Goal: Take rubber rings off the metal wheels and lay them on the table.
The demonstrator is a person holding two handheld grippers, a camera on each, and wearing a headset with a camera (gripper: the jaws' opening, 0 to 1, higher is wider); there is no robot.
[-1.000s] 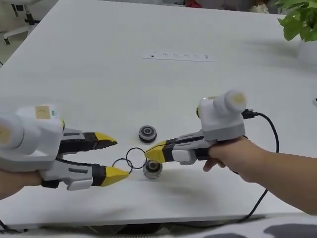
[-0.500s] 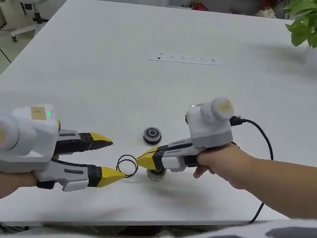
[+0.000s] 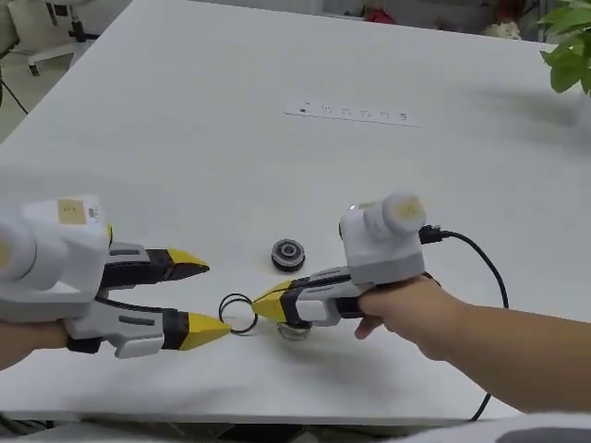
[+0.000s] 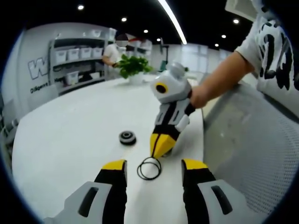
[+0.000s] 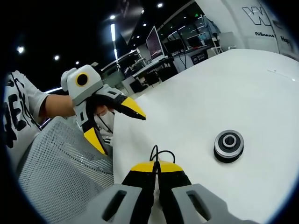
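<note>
1. As the head view looks down on the flat white table [image 3: 185,138], the white-and-black left gripper with yellow tips [image 3: 201,297] hangs over the near left edge. Its jaws are spread wide with nothing between them.
2. Thin black rubber rings [image 3: 238,312] lie loose on the table, just right of the left gripper's lower tip. In the left gripper view, the rings [image 4: 149,169] sit just beyond the open jaws.
3. The matching right gripper [image 3: 268,303], held in a hand [image 3: 406,309], points left. Its jaws are closed tip to tip at the right edge of the rings. Whether they pinch a ring cannot be told.
4. A small silvery metal wheel [image 3: 294,329] stands on the table directly under the right gripper's jaws, partly hidden by them.
5. A second round metal wheel with a black rubber band around it [image 3: 288,254] lies flat farther back, apart from both grippers.
6. A black cable [image 3: 480,268] runs from the right gripper's rear towards the table's near edge.
</note>
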